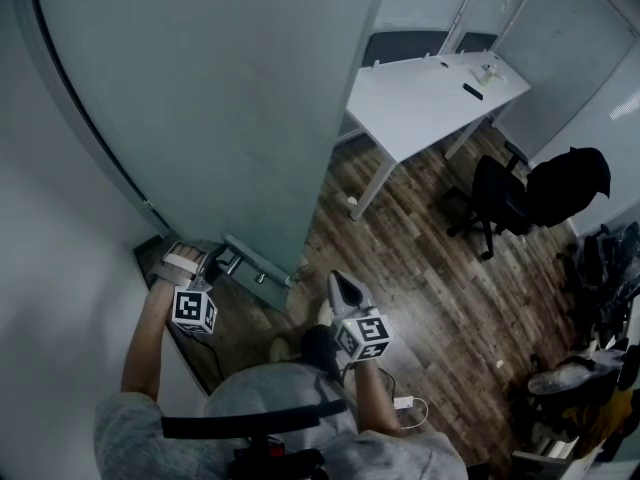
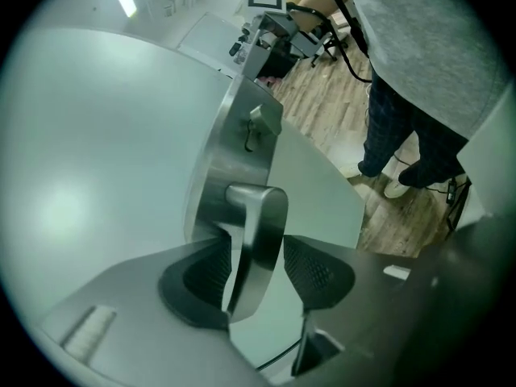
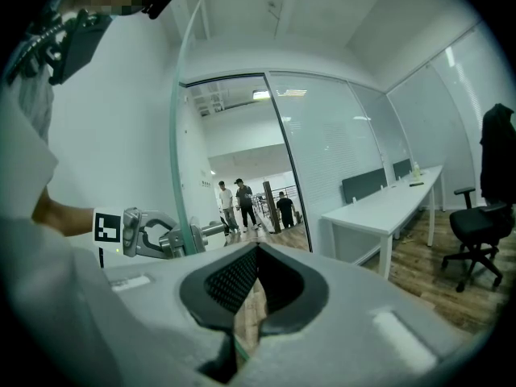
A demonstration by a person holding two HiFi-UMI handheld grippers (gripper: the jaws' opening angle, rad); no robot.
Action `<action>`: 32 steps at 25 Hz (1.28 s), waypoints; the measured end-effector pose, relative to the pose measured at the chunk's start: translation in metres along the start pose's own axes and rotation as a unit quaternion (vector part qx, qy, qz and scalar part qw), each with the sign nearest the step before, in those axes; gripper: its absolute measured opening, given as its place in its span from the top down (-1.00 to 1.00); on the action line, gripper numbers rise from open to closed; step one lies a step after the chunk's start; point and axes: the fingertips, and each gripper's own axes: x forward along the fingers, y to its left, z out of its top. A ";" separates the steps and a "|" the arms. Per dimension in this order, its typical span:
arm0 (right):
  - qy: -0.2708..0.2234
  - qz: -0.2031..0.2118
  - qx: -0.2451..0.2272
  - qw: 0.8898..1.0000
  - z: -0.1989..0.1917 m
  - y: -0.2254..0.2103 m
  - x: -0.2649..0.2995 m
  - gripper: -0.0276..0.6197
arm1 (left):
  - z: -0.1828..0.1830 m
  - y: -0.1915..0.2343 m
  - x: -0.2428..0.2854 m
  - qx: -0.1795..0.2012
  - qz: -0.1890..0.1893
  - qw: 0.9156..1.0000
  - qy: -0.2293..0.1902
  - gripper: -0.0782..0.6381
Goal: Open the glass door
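Left claw [image 2: 255,274] stood wide around the door handle [image 2: 260,216], not gripping; right claw [image 3: 256,276] was shut, empty. Glass door [image 1: 200,98] hung partly open over wood floor [image 1: 420,268], near a white desk [image 1: 425,98].

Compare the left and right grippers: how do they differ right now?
The left gripper has its jaws apart; the right gripper has them together. The left gripper straddles the handle; the right gripper holds nothing. Both have dark textured pads.

One glass door [image 1: 200,98], one white desk [image 1: 420,103], three distant people [image 3: 242,202].
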 end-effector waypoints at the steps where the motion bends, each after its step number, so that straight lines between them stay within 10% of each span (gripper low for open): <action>1: 0.000 0.000 0.001 1.000 0.000 -0.001 0.000 0.91 | -0.001 0.002 -0.001 -0.007 0.002 1.000 0.000 0.17; 11: 0.006 0.009 0.000 1.000 0.002 0.012 -0.001 0.91 | -0.010 0.010 -0.037 -0.060 0.020 0.998 -0.006 0.10; 16: 0.006 0.013 -0.006 1.000 -0.001 0.017 -0.001 0.91 | -0.003 0.009 -0.050 -0.166 0.032 0.984 -0.050 0.11; 23: 0.007 0.013 -0.007 1.000 -0.003 0.023 -0.009 0.91 | 0.007 0.020 -0.066 -0.314 0.067 0.941 -0.105 0.22; 32: 0.007 0.007 -0.010 1.000 -0.003 0.022 -0.021 0.91 | 0.017 0.029 -0.077 -0.462 0.108 0.866 -0.157 0.46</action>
